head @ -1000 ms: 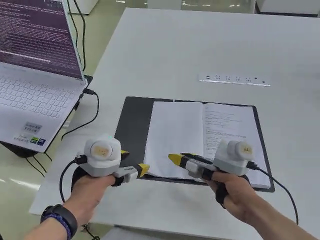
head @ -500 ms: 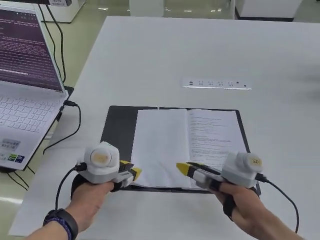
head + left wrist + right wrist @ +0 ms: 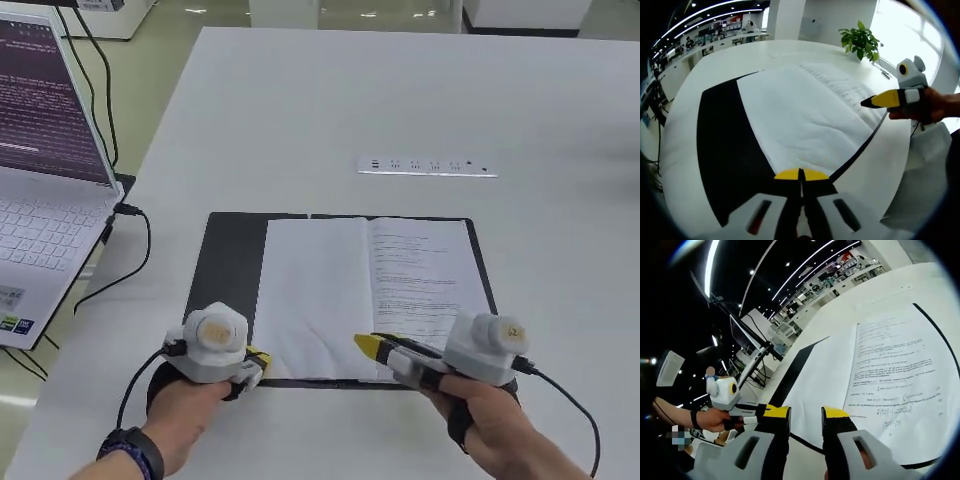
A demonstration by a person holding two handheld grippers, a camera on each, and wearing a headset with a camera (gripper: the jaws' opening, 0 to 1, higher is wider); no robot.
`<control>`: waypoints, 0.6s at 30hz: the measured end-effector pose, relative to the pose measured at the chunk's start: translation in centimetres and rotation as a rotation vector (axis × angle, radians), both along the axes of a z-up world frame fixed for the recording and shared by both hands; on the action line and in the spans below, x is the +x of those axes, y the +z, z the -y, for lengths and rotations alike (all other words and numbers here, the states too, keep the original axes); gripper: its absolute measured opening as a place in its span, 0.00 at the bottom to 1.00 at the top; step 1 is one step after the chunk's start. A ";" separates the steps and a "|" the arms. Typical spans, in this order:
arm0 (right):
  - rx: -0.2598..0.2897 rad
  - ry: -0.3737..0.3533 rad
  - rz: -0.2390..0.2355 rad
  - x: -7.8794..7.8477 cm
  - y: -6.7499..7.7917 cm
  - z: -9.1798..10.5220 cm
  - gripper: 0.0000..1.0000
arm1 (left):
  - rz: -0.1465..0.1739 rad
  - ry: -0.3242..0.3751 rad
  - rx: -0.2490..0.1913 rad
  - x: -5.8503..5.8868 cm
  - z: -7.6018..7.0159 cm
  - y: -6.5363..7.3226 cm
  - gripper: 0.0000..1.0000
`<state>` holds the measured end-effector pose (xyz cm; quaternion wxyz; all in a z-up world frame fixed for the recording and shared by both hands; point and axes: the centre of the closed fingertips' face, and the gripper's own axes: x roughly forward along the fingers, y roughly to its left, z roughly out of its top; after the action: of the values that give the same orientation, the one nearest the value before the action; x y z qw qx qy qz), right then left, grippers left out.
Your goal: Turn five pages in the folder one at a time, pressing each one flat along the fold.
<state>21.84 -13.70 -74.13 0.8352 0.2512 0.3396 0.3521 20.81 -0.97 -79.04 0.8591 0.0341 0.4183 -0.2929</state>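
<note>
My jaws are sitting differently on the two sides. The left gripper [image 3: 801, 174] is holding its yellow tips pressed together with no gap, and I cannot tell whether any paper is caught between them. The right gripper [image 3: 806, 415] is standing with its jaws moderately apart and nothing between them.

The folder [image 3: 225, 270] is lying open and flat on the white table [image 3: 350, 90], just in front of me. The blank page [image 3: 315, 290] is resting on its left half and the printed page [image 3: 430, 280] on its right, and they are meeting at the fold [image 3: 368, 275]. I am hovering the left tips at the near edge of the folder, by the near left corner of the blank page where the black cover shows. I am pointing the right tips at the near edge of the printed page, close to the fold.

As I judge it, I am setting up to take the next page. To do that well, I should be sliding one right jaw under the near edge of the top printed sheet alone and closing lightly, so that a single page comes up. I should be carrying it over in a low arc, so it is not creasing or tearing at the spine. I should be keeping the left tips shut for running along the fold from near to far, pressing down evenly. The laptop [image 3: 40, 150] is sitting well off to the left, out of the way.
</note>
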 end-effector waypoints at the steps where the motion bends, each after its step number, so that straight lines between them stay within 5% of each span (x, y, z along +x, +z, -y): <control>1: -0.007 0.013 -0.002 -0.1 -0.2 -0.2 0.23 | -0.001 0.002 0.000 0.0 0.0 0.0 0.00; 18: -0.022 0.042 0.014 2.7 -0.6 -1.0 0.19 | 0.000 -0.006 -0.015 0.0 -0.1 0.0 0.00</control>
<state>24.50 -12.68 -74.77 0.8328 0.2323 0.3426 0.3675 20.76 -0.92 -79.07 0.8585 0.0290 0.4160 -0.2985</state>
